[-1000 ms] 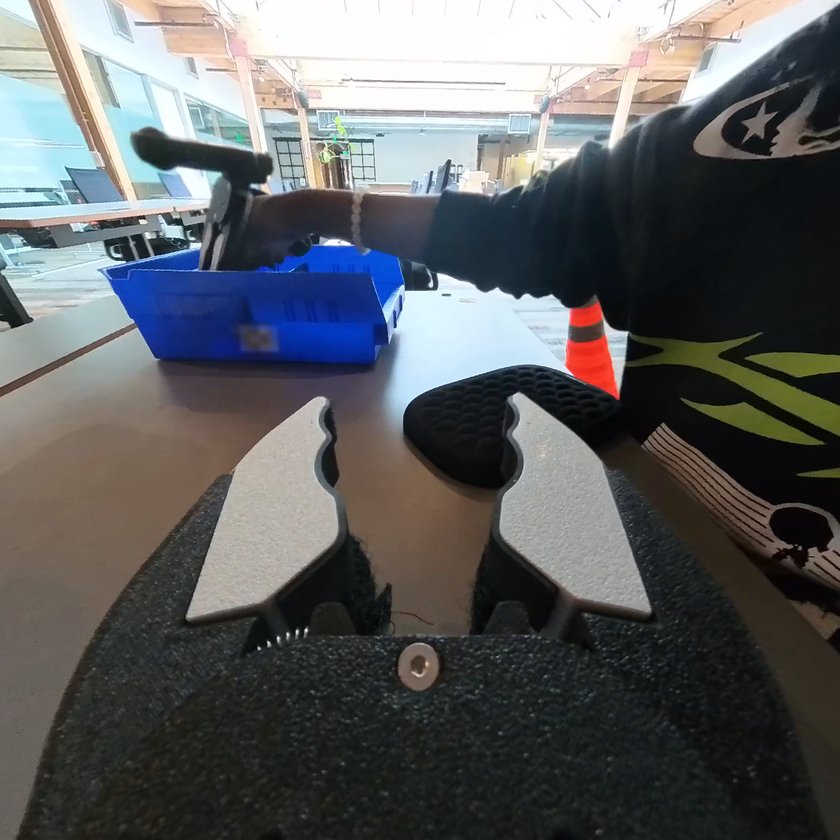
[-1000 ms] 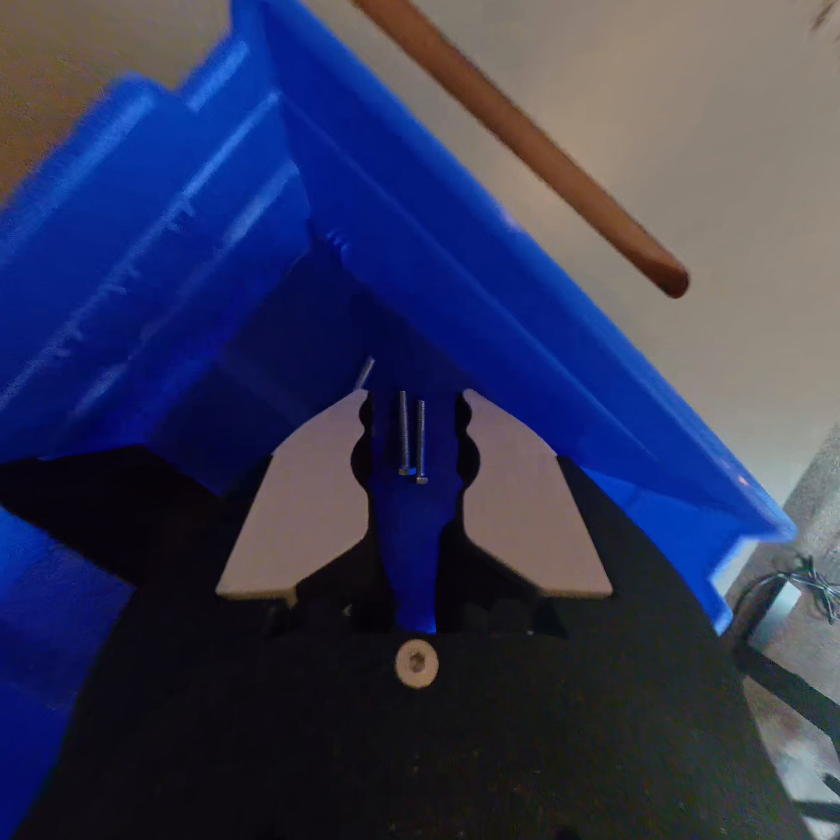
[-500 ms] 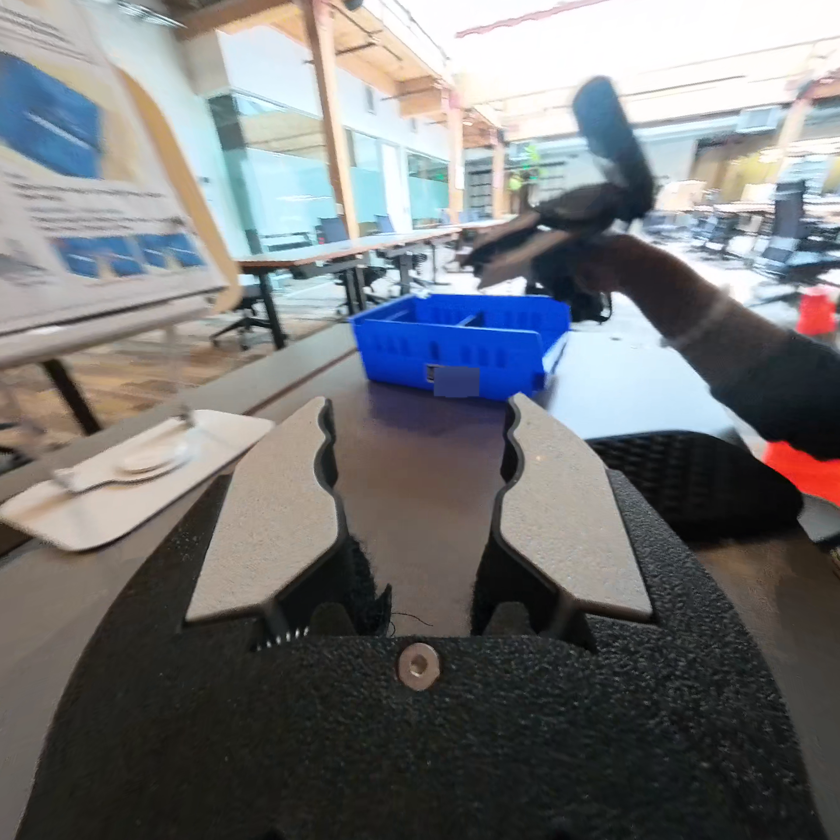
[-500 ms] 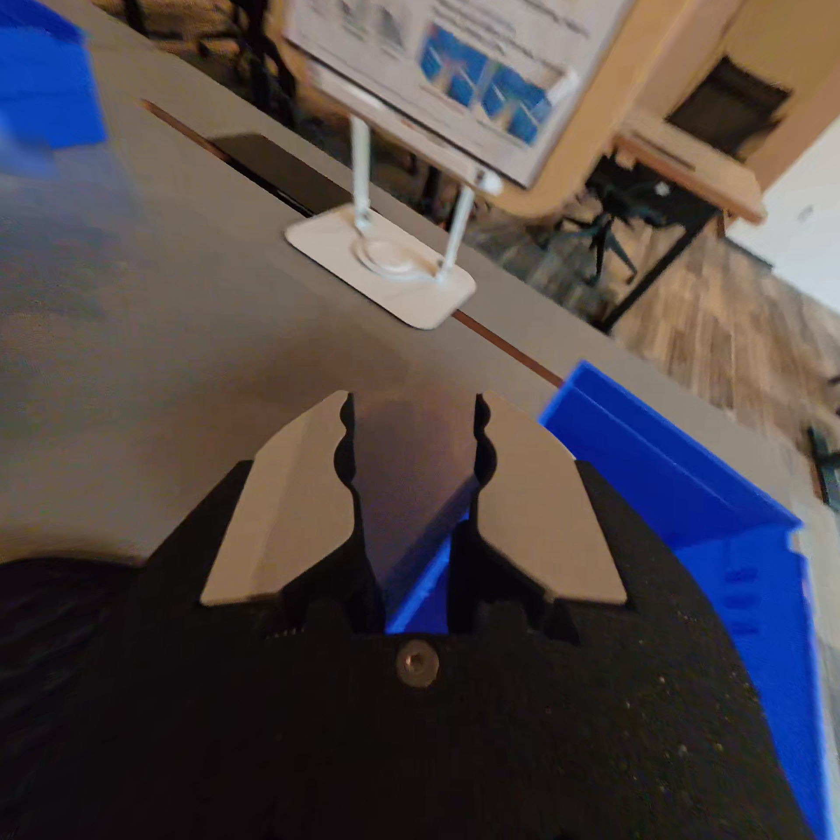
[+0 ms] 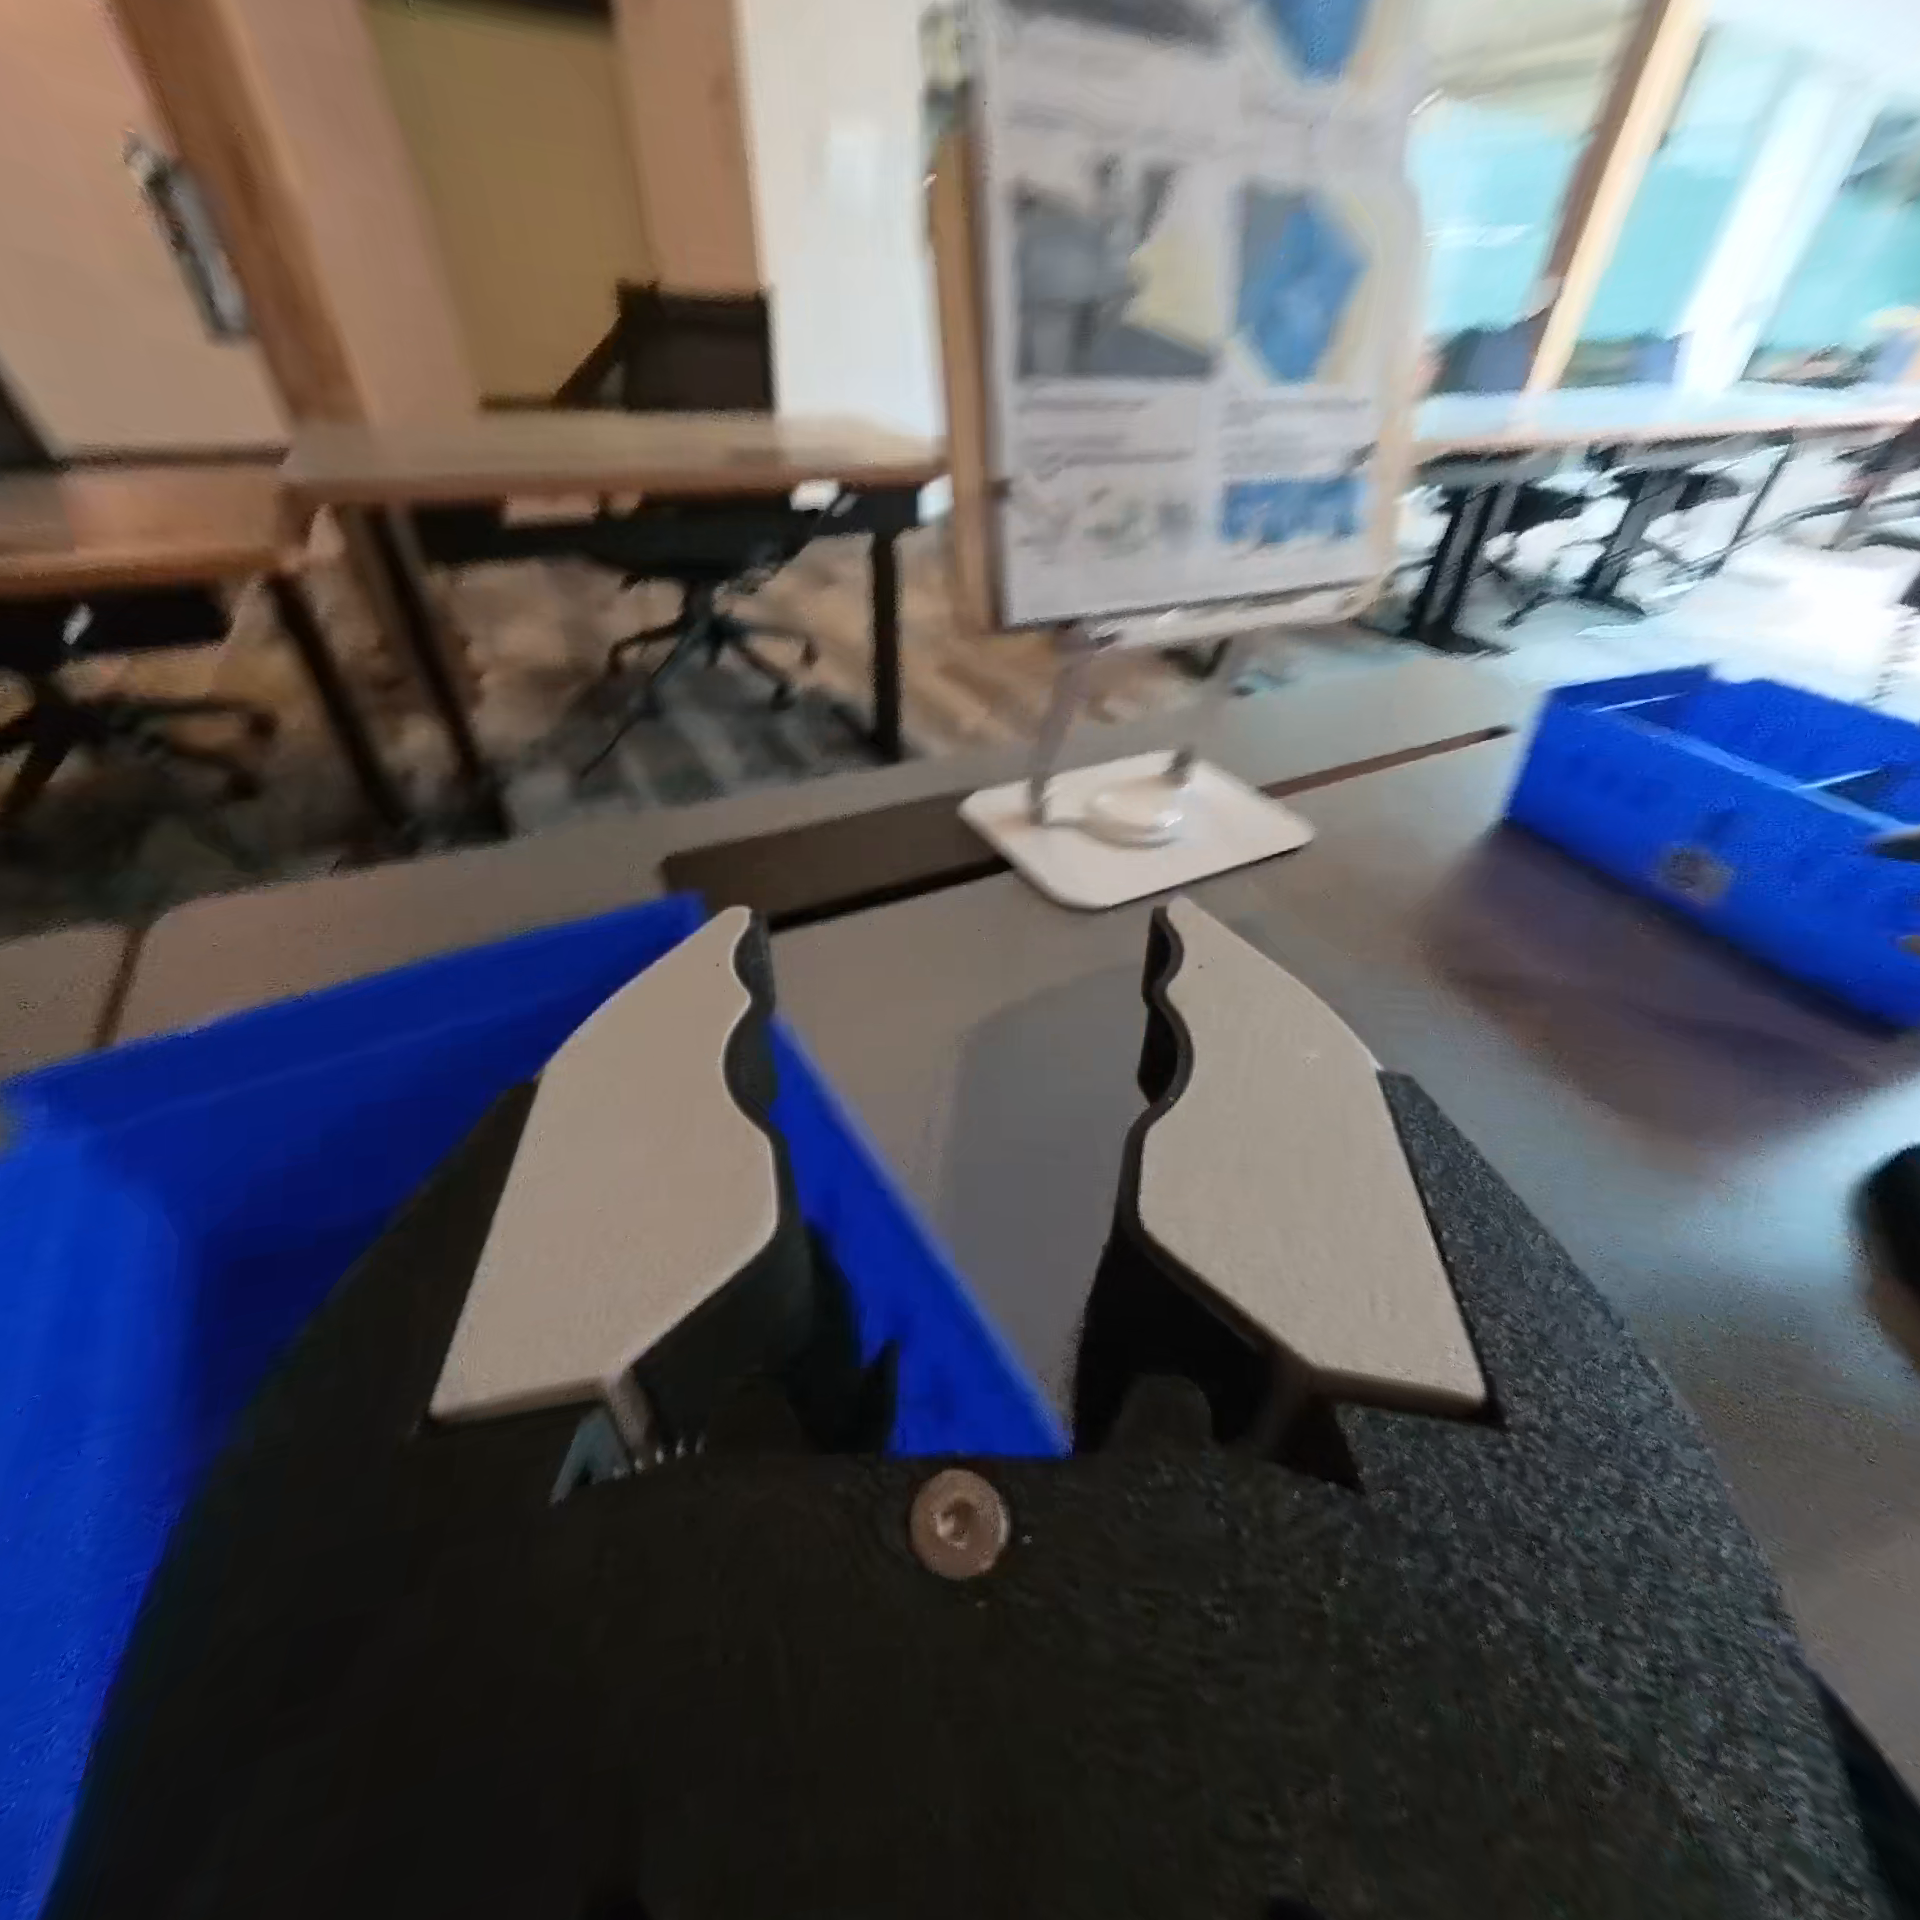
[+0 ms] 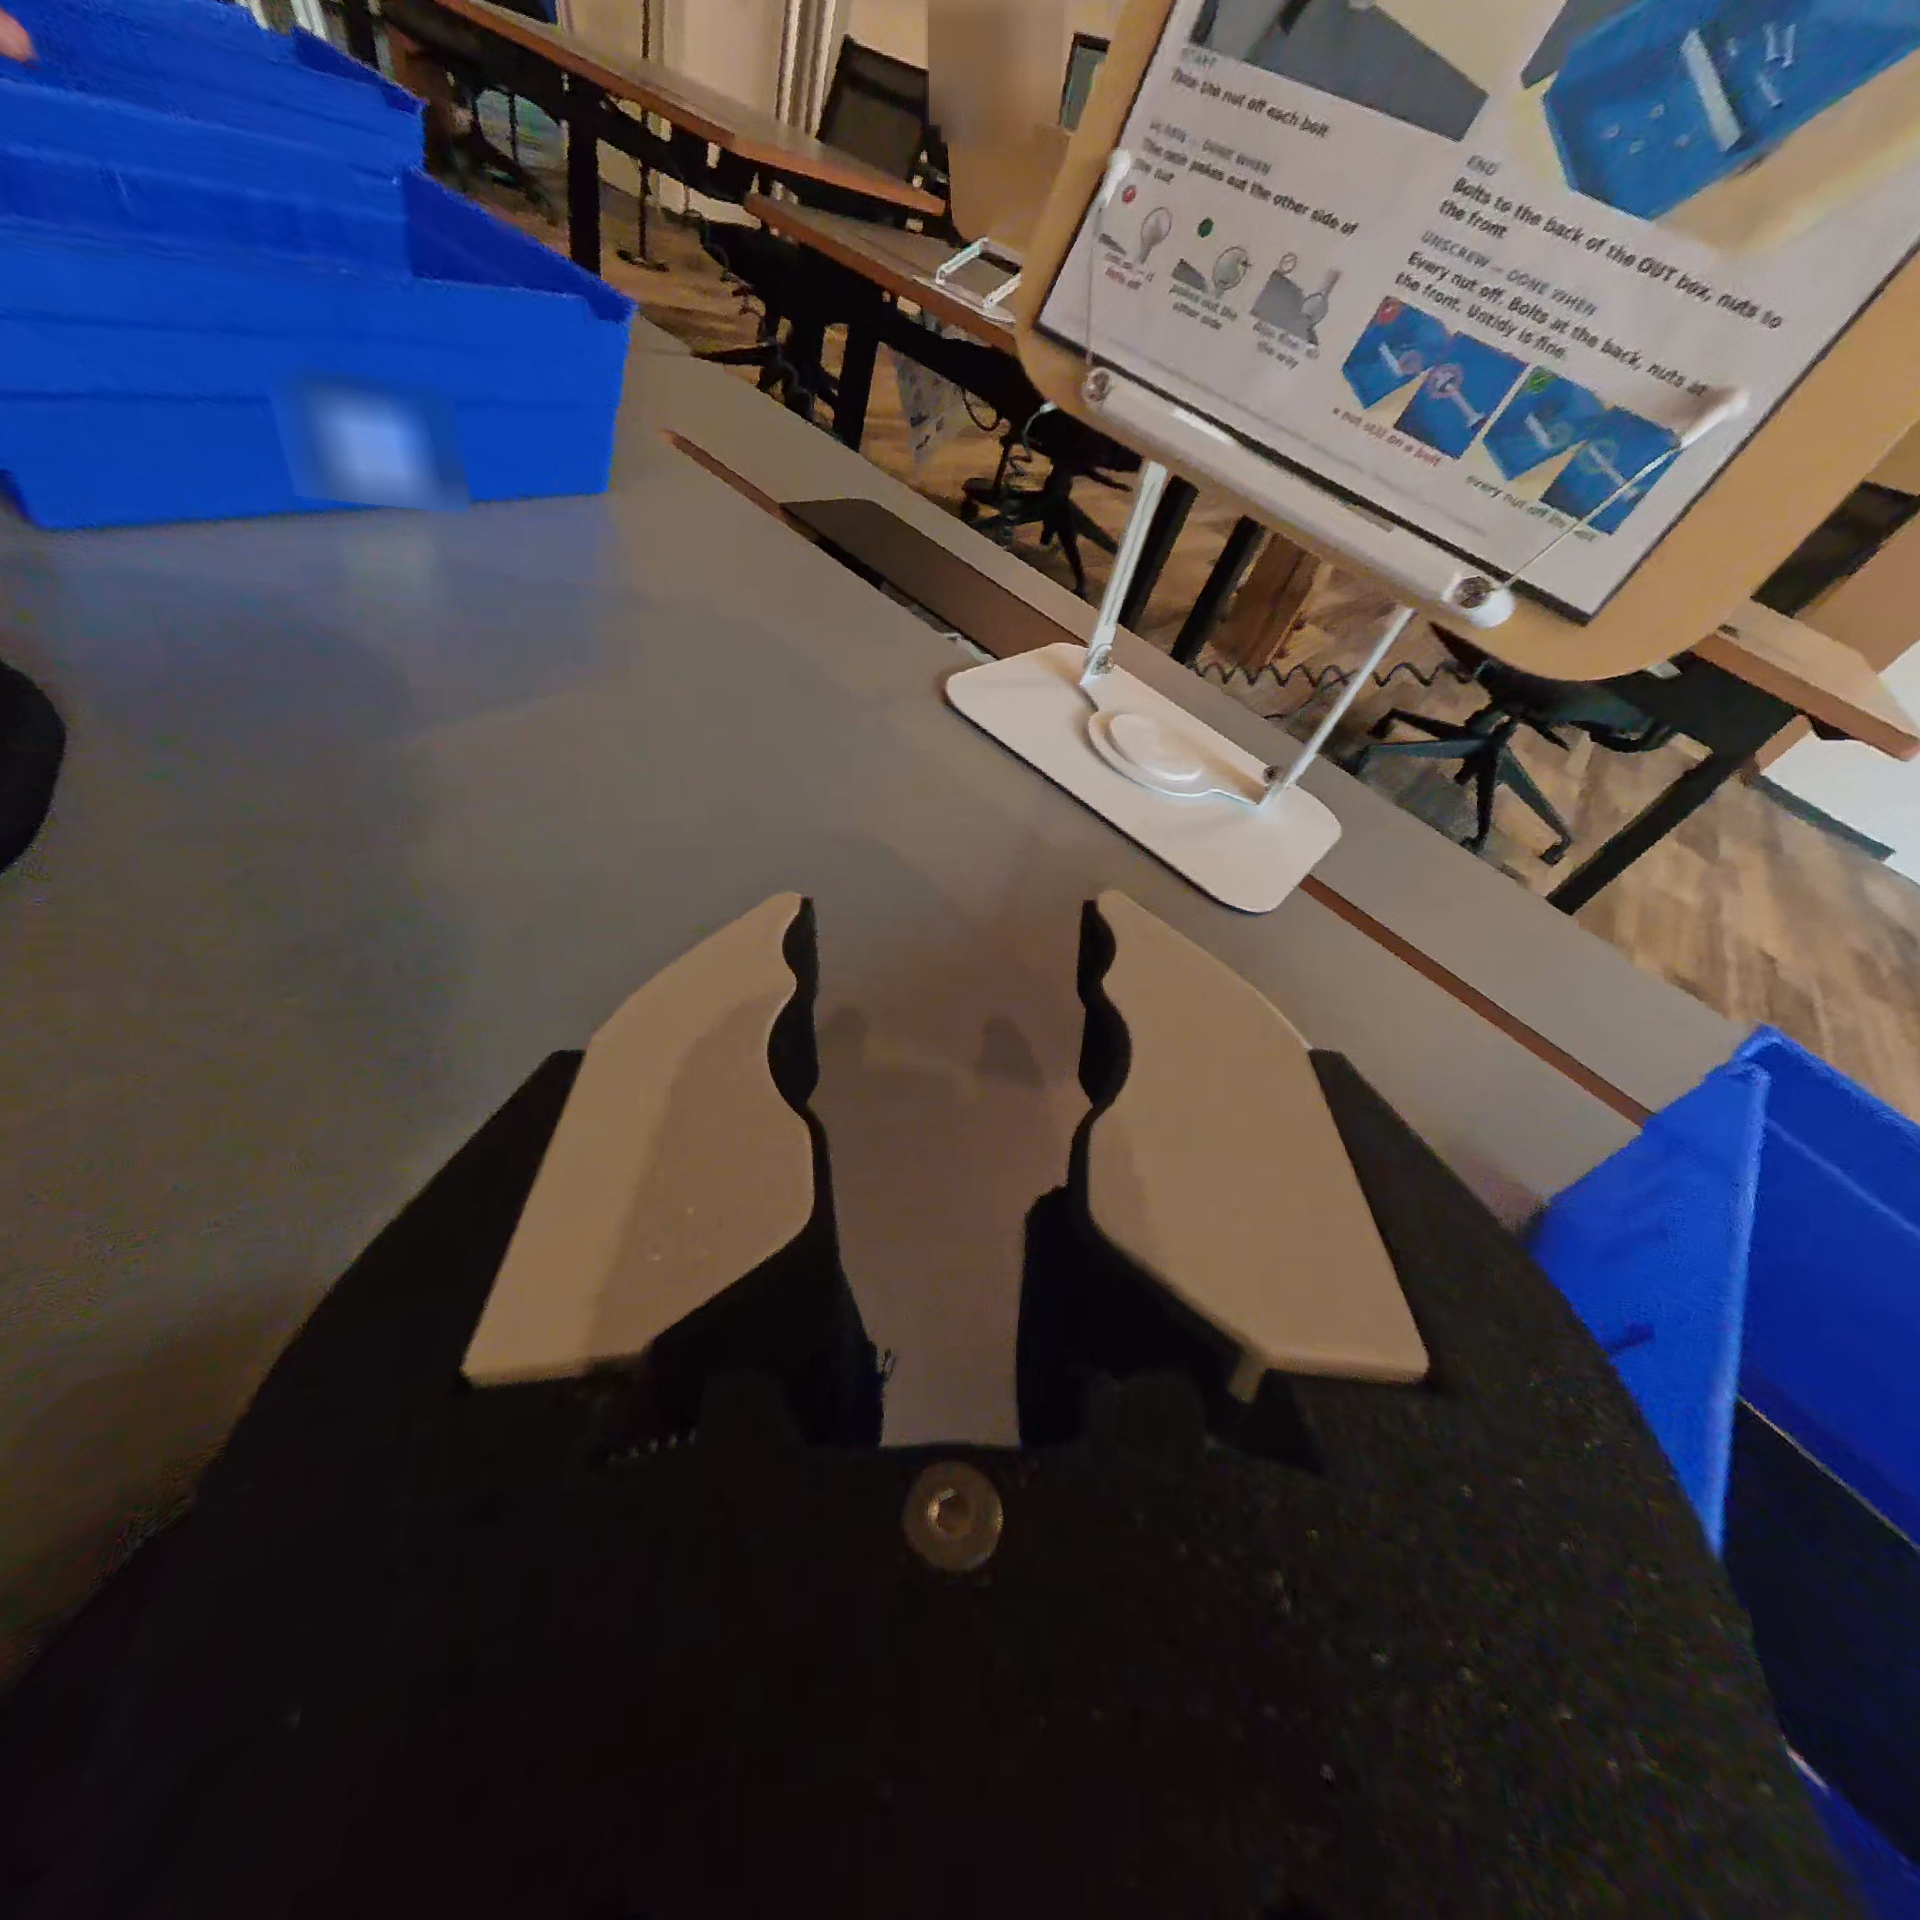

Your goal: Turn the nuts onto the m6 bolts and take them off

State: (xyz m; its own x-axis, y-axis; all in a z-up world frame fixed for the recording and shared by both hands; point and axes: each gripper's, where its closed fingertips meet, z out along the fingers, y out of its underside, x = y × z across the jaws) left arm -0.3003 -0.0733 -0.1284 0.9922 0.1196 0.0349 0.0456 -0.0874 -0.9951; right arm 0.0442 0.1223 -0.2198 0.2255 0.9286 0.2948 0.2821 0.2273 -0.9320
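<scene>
Both the left gripper [image 5: 956,925] and the right gripper [image 6: 945,914] hover over the grey counter [image 6: 520,779] with fingers apart and bare, blue plastic bins at ten o'clock [image 6: 260,312] and four o'clock [image 6: 1766,1299]; bolts and nuts unseen.

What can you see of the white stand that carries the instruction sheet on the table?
The white stand has a flat rectangular base with rounded corners and a round raised disc on it. It looks like painted metal. Two thin white rods rise from the base, tilted, to a tan board with a printed sheet. The base lies flat on the grey table, near its far edge, touching nothing else.
</scene>
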